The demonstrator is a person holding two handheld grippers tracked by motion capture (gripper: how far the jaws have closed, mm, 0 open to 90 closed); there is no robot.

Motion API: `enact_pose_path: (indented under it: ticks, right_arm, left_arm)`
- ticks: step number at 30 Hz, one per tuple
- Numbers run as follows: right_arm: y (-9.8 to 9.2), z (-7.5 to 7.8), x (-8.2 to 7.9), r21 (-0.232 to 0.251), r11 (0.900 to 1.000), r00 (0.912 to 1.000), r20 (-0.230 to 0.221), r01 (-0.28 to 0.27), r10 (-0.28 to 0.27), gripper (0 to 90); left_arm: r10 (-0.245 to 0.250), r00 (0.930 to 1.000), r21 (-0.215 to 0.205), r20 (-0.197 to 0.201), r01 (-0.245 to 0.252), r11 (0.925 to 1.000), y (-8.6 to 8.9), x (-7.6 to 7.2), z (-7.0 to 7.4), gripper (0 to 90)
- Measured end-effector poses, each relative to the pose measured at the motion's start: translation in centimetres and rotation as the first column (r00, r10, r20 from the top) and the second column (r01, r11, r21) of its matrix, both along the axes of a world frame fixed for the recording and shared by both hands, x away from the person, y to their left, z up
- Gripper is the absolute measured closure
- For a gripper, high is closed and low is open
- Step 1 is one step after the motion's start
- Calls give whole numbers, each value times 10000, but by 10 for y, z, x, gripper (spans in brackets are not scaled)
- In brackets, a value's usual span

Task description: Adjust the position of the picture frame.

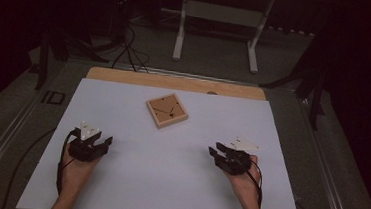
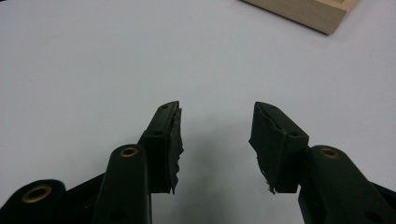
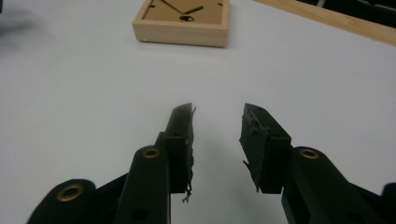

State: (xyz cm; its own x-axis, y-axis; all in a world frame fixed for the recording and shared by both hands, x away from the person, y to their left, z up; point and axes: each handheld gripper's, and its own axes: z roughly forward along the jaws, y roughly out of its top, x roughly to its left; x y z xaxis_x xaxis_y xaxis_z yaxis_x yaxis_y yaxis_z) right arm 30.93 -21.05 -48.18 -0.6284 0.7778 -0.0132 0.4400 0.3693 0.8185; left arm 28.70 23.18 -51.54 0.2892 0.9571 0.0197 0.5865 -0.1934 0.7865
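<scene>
Square wooden clock (image 1: 167,110) lies flat, face up, on the white table (image 1: 167,183), toward its far middle, between and beyond both grippers. It is turned so its corners point roughly along the table's axes; being square, it has no long axis. Left gripper (image 1: 101,144): jaws parted, empty. Right gripper (image 1: 216,150): jaws apart, nothing between them.

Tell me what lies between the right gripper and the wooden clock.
Nothing: in the right gripper view, only bare white tabletop stretches from the right gripper to the wooden clock.
</scene>
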Motion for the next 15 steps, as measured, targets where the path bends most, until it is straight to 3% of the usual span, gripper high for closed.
enact_pose_path:
  ticks: [15]
  right_arm:
    - [44,24,12,-263,9965,9960,402,-788,799,639]
  left_arm:
    - [42,10000,-78,29,-42,10000,2,0,1,524]
